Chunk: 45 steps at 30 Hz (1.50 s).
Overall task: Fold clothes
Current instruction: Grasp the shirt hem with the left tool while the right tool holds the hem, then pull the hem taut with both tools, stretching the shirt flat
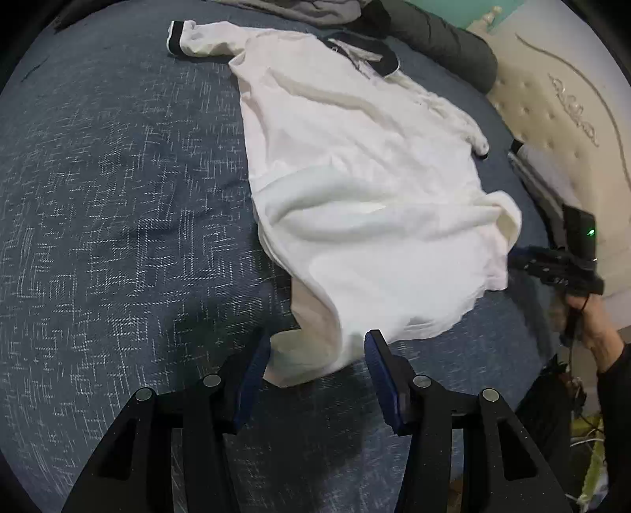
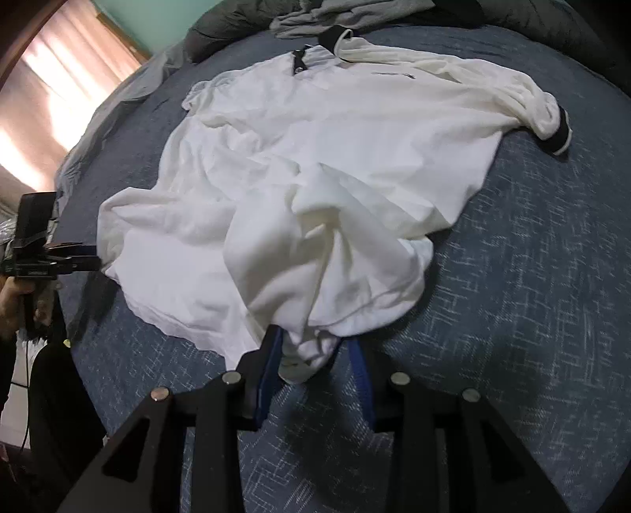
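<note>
A white shirt point(image 1: 355, 177) point(image 2: 315, 138) with a black collar and black cuffs lies spread and wrinkled on a blue patterned bed cover point(image 1: 118, 197) point(image 2: 532, 276). My left gripper point(image 1: 317, 347) is open, and a hem corner of the shirt lies between its blue pads. It also shows at the left edge of the right wrist view as the left gripper point(image 2: 88, 256), against the shirt's hem. My right gripper point(image 2: 313, 343) is shut on a bunched piece of the hem, with folds running toward it. The left wrist view shows this right gripper point(image 1: 512, 264) at the opposite hem corner.
Grey clothes point(image 1: 307, 8) point(image 2: 315, 19) and a dark grey duvet point(image 1: 441, 43) are piled at the far end of the bed. A cream padded headboard point(image 1: 552, 110) stands on the right. A person's hand point(image 1: 591, 319) holds the right gripper. A curtained window point(image 2: 59, 98) is on the left.
</note>
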{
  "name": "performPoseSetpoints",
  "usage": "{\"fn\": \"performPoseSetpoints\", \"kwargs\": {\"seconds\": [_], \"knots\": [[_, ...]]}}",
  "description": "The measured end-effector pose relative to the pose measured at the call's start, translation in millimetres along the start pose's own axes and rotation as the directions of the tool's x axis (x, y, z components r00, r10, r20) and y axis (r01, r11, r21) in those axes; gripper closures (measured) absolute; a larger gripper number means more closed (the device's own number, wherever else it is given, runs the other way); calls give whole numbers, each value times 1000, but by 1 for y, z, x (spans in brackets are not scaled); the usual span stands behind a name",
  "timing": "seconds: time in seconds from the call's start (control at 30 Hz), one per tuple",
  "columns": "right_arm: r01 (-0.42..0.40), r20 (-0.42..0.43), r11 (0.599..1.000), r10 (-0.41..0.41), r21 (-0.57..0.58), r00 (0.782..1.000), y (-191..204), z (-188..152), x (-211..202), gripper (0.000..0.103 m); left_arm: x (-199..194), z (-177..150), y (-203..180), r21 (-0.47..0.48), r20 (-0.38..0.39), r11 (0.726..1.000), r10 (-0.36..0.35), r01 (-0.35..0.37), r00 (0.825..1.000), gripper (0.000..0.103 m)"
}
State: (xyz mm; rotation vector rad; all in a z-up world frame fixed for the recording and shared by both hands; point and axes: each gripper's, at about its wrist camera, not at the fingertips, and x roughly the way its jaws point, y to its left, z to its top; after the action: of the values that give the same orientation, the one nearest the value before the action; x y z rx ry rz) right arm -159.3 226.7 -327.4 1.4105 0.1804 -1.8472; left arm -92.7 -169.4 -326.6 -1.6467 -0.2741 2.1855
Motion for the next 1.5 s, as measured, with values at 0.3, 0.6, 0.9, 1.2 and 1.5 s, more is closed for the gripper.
{"fn": "performPoseSetpoints", "kwargs": {"seconds": [0.3, 0.6, 0.9, 1.2, 1.5], "knots": [[-30, 44, 998, 32, -55, 998, 18, 9, -27, 99, -18, 12, -3, 21, 17, 999, 30, -30, 999, 100], [1, 132, 995, 11, -96, 991, 40, 5, -117, 100, -85, 14, -21, 68, 80, 996, 59, -64, 995, 100], [37, 162, 993, -19, -109, 987, 53, -32, -176, 100, -144, -8, -41, 111, 116, 990, 69, -82, 991, 100], [34, 130, 999, -28, -37, 991, 37, -85, -175, 100, -148, -37, -32, 78, 63, 995, 60, -65, 996, 100], [62, 61, 992, -69, 109, 996, -10, -125, -119, 100, -81, -52, -11, 5, -9, 1000, 31, -31, 999, 99]]}}
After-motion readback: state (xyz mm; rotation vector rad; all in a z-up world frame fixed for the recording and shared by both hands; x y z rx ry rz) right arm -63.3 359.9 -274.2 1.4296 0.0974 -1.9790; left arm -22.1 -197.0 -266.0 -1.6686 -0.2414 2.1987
